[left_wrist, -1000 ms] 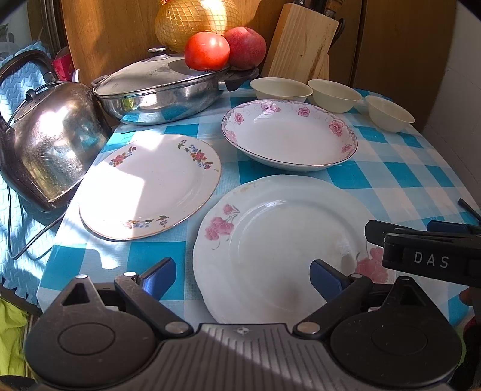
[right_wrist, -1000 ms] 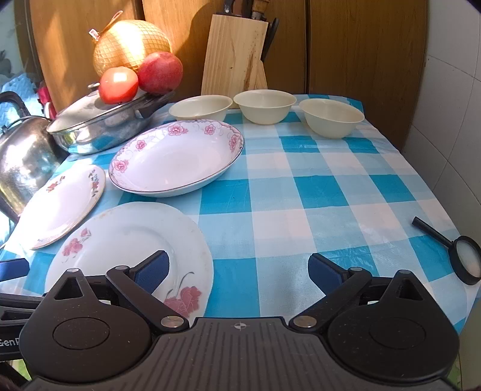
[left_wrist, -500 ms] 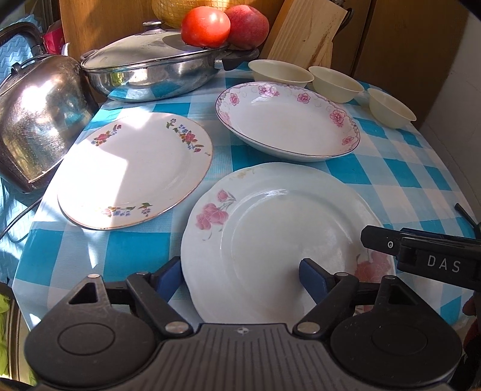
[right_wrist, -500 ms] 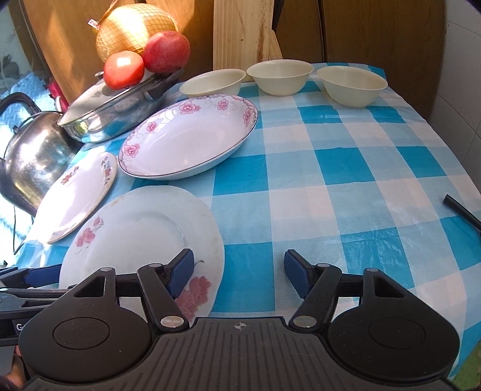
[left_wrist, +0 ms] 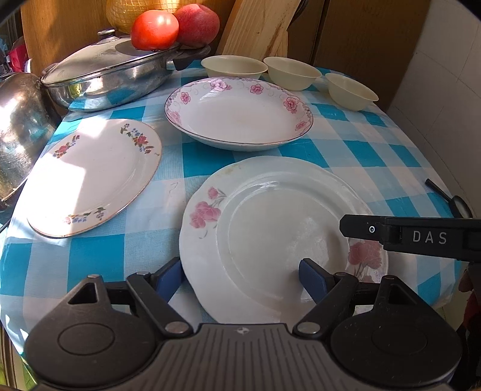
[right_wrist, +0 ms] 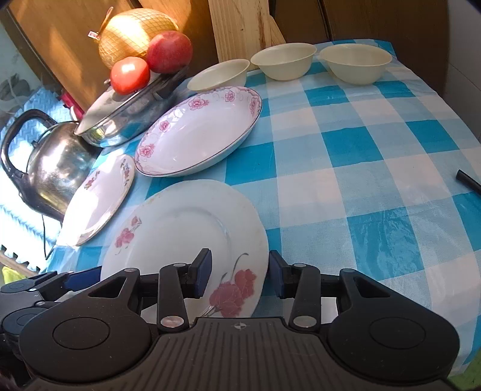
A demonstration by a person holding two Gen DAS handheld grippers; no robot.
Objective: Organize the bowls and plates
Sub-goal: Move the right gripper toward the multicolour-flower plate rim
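Observation:
A white plate with pink roses (left_wrist: 270,228) lies on the checked cloth nearest me. My left gripper (left_wrist: 240,278) is open and straddles its near-left rim: one finger is outside the edge, the other over the plate. My right gripper (right_wrist: 239,276) is closing around the same plate's (right_wrist: 186,228) right rim, and its pads do not press on it. The right gripper (left_wrist: 360,231) also shows from the side in the left wrist view. Behind lie a flat floral plate (left_wrist: 93,177), a deep pink-flowered dish (left_wrist: 240,114) and three cream bowls (left_wrist: 234,67) in a row.
A lidded steel pan (left_wrist: 111,78) carrying a tomato (left_wrist: 154,30) and a red fruit stands at the back left, next to a kettle (right_wrist: 57,168). A wooden knife block (left_wrist: 258,27) stands behind the bowls. A black handle (right_wrist: 469,182) lies at the right table edge.
Both grippers tipped down and came in over the rose plate. The right jaws narrowed a lot around its right rim; the left jaws narrowed slightly at its left rim.

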